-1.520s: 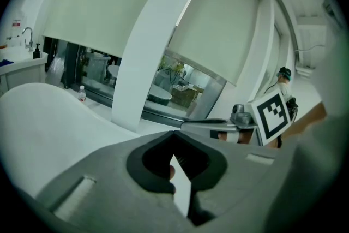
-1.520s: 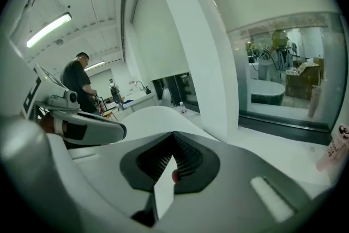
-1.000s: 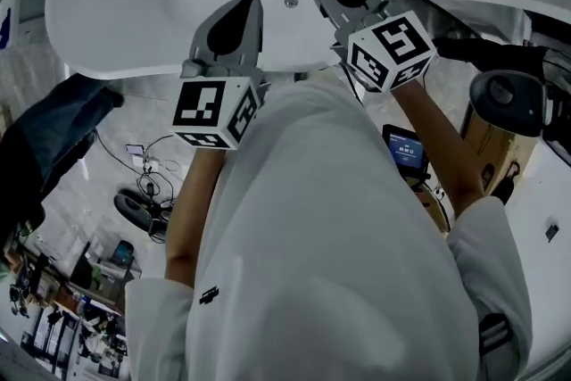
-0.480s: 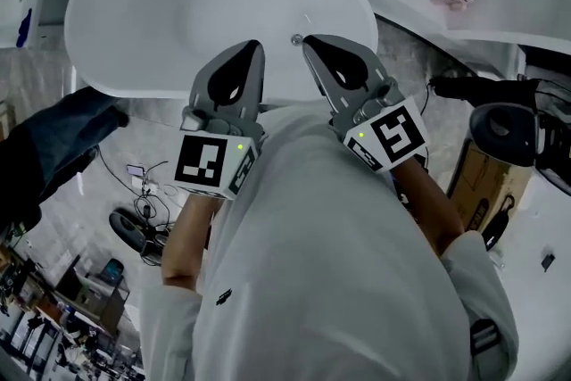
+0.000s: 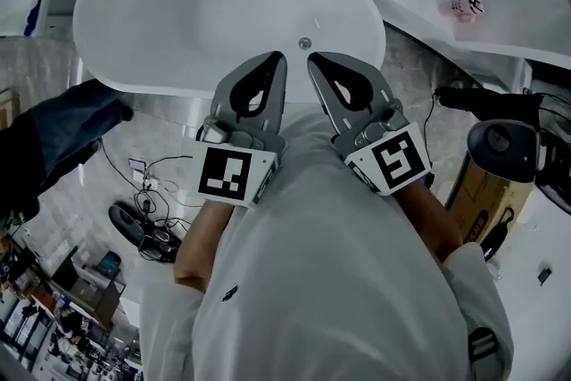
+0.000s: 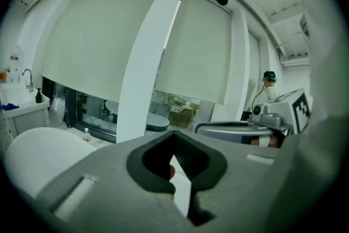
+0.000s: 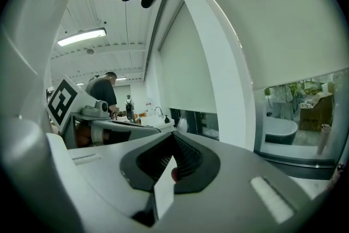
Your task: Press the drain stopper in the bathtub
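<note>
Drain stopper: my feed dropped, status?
Left hand-held gripper, right hand-held gripper shut, empty. Drain stopper untouched, past their tips. Nothing blocking.

Floor cables (image 5: 147,183), cardboard box (image 5: 477,178), blinds (image 6: 98,41)

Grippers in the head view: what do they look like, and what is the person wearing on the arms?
The left gripper and right gripper are grey, tapered plastic shells with dark teardrop-shaped insets. Each carries a white marker cube printed with black squares. The person wears a white short-sleeved top.
</note>
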The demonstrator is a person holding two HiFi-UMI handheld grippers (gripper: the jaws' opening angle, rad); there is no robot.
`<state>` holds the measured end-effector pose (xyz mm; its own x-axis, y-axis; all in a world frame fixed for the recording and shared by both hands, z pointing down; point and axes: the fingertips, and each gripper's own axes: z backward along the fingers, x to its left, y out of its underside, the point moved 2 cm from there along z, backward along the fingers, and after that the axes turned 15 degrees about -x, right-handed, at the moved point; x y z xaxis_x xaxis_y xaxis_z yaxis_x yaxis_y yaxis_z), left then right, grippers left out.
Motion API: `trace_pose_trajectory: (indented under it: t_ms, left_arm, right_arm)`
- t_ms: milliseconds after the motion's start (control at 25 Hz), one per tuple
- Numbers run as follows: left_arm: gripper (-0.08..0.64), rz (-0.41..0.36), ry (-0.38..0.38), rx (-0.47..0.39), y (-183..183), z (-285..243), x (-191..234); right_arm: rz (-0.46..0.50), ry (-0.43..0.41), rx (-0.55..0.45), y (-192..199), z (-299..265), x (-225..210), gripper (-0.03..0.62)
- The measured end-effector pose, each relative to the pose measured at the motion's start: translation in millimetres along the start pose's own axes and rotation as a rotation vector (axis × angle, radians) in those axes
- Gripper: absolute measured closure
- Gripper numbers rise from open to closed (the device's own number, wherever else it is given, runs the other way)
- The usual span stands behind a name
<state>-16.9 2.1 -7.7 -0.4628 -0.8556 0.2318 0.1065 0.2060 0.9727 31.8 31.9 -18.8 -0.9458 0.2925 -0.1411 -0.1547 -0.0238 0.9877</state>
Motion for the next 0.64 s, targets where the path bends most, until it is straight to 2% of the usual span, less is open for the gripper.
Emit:
trace_pose_trajectory:
  t_ms: [80, 440, 640]
  left_arm:
    - [0.561, -0.014, -0.011, 0.001, 1, -3, 0]
    - [0.560, -0.003, -0.016, 0.060, 18, -13, -15]
    - [0.560, 0.000, 0.000, 0.088, 29, -21, -39]
  right_arm:
    - [0.007, 0.007, 0.005, 1, 2, -4, 0.588]
    - [-0.076, 0.069, -0.024, -3, 21, -19, 0.589]
    - [-0.062, 0.086, -0.001, 1, 47, -35, 0.588]
